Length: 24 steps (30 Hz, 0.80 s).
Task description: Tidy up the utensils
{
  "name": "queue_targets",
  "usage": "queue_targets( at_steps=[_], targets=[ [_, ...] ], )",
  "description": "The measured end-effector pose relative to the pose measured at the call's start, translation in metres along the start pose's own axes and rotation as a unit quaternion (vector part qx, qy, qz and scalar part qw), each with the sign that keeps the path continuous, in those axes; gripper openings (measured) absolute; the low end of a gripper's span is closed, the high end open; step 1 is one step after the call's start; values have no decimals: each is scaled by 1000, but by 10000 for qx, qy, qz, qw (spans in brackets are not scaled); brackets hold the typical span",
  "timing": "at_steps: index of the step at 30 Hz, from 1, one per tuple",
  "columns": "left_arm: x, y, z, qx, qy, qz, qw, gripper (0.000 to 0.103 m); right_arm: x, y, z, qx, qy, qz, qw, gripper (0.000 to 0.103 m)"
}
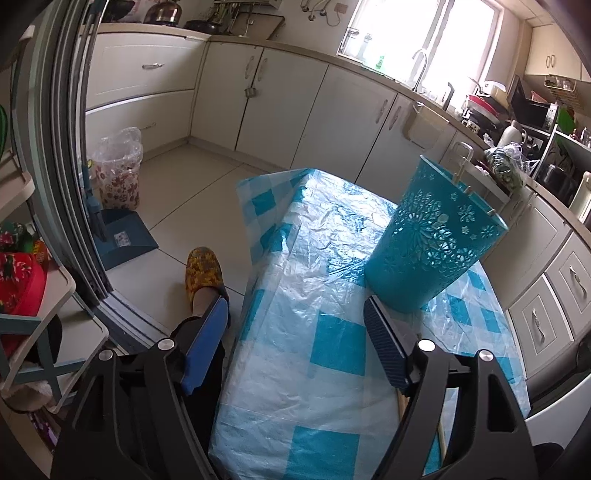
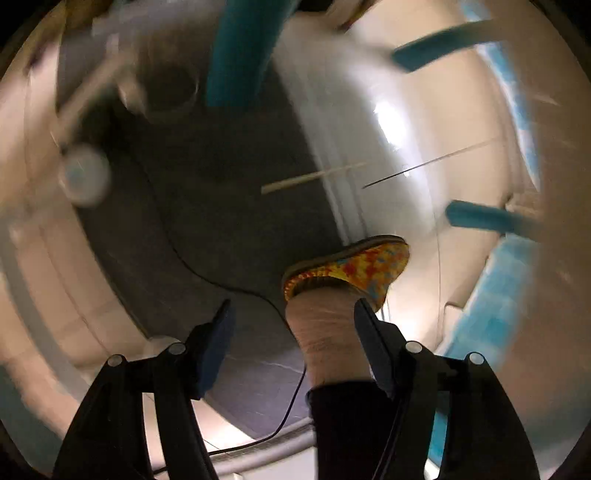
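Left wrist view: a teal perforated utensil holder (image 1: 436, 236) stands tilted on the checked plastic-covered counter (image 1: 325, 295), right of centre; pale stick ends (image 1: 458, 166) poke above its rim. The left hand-held gripper (image 1: 295, 328) gapes wide, holding nothing. Right wrist view, blurred: the right hand-held gripper (image 2: 291, 314) is spread open and empty over the floor (image 2: 229, 229), where a pale chopstick (image 2: 314, 177) lies at mid-frame above a patterned slipper (image 2: 351, 266).

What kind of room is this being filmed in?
Most likely a home kitchen. Pale cabinets run along the walls, a tap stands under the window, and a kettle sits on the counter. A table with a checked plastic cover holds a teal holder.
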<state>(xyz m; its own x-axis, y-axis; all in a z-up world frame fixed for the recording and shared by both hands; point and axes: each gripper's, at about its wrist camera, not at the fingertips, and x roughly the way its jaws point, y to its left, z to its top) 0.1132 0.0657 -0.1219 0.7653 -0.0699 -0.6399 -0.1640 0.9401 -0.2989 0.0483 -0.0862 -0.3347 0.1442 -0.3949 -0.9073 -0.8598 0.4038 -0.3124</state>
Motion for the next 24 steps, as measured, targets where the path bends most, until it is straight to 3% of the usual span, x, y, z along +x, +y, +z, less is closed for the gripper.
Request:
queue_targets(
  at_steps=[2,4,6,8,9,11,13,15,18,24],
  targets=[
    [7,4,-1,-59,74,17,10000,73,25,-2,18,126,162,308,9993,64],
    [14,6,-1,-111,138,21,9998,73,54,-22,29,1016,278,1230,9868,64],
    [20,8,-1,-147,168,22,9997,73,88,-59,36,2383,323,2246,9443,64],
    [28,12,3,-222,176,48,9996,73,112,-90,39,3398,130,2857,8960,64],
    [31,15,5,-265,174,59,9995,73,127,-106,38,3936,31,3082,8660,63],
    [36,21,8,-366,140,82,9992,73,152,-127,37,4668,-49,3223,8236,59],
    [41,29,13,-509,86,103,9986,73,168,-139,38,5087,-97,3200,7992,55],
    [46,36,16,-628,67,119,9979,73,185,-147,43,5409,-51,3075,7829,52],
    [54,46,18,-776,96,114,9969,74,208,-156,53,5714,-3,2894,7680,52],
    [80,63,16,-1080,456,-38,9931,74,246,-149,81,5895,319,2747,7590,53]
  ],
)
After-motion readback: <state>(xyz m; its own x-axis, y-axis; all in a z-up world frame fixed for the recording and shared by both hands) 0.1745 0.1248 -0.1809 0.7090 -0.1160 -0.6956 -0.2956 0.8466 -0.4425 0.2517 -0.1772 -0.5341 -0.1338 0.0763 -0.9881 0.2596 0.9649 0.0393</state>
